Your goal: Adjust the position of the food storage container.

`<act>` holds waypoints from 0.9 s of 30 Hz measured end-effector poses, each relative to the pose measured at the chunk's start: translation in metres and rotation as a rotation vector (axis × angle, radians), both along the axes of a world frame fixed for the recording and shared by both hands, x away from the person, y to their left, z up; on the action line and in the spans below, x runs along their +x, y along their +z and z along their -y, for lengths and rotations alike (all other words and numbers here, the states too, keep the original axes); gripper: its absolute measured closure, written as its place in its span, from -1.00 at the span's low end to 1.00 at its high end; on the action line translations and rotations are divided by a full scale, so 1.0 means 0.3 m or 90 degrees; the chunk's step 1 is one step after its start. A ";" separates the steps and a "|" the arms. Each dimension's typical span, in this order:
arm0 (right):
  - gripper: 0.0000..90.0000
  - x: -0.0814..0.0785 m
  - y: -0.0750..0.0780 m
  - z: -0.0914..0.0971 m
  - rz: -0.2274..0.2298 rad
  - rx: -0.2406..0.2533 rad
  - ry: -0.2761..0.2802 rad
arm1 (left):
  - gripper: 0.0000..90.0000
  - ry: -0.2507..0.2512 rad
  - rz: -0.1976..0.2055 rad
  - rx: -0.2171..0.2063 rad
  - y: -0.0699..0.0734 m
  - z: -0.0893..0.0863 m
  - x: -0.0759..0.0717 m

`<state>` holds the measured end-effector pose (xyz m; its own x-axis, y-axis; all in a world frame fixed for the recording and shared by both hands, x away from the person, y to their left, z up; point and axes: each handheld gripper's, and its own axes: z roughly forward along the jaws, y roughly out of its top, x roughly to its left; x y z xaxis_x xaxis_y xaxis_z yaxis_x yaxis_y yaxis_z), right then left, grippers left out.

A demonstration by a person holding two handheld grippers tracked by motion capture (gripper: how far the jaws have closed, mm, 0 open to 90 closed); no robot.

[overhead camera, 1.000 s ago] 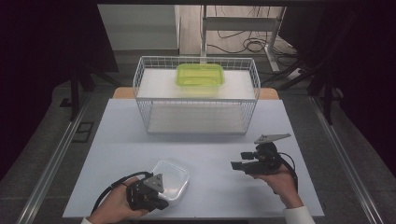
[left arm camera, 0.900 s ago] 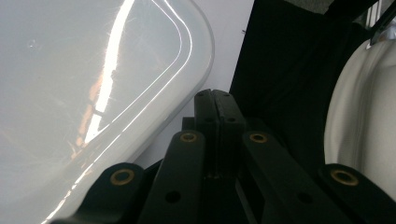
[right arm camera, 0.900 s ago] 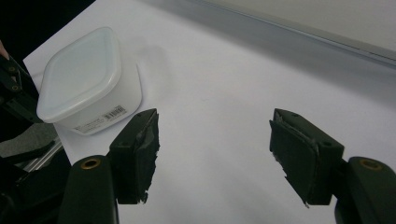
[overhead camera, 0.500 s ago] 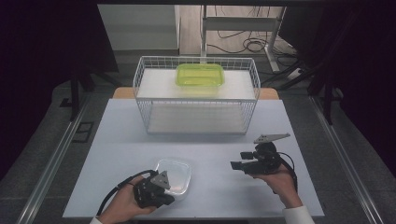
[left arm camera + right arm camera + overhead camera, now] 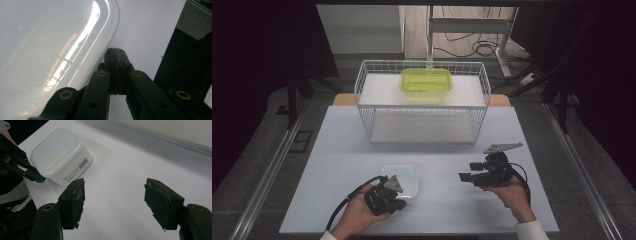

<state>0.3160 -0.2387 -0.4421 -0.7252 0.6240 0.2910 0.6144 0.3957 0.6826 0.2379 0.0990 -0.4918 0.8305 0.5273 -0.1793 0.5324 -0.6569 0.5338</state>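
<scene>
1. We see a translucent white lidded plastic box (image 5: 399,181) resting on the pale table (image 5: 337,150), near the front edge and left of centre. In the right gripper view the same box (image 5: 60,155) sits upright, lid on, with a barcode label on one side wall.

2. The left claw (image 5: 398,194) lies at the box's near edge, held in the person's left hand (image 5: 357,217). In the left gripper view its jaws are pressed together with no gap between them, and the box's rounded rim (image 5: 105,30) passes just beside their tips. We cannot tell whether anything is pinched between them; they appear to touch the box, not to hold it.

3. The right claw (image 5: 464,177) hovers well apart from the box, to its right, with its jaws spread wide and nothing between them. In its own view the box lies ahead and to the left of the open jaws.

4. The deciding relation: the box lies directly against the left claw and across a bare stretch of table from the right claw. We judge the left hand the nearer by far. The box is nearly square, so we can name no long axis.

5. Behind stands a white wire basket (image 5: 362,90) holding a yellow-green translucent plastic container (image 5: 426,80).
</scene>
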 end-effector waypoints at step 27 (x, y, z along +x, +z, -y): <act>-0.28 0.000 0.007 0.008 0.004 0.002 -0.002 | 1.00 0.201 -0.029 -0.045 0.003 -0.352 0.082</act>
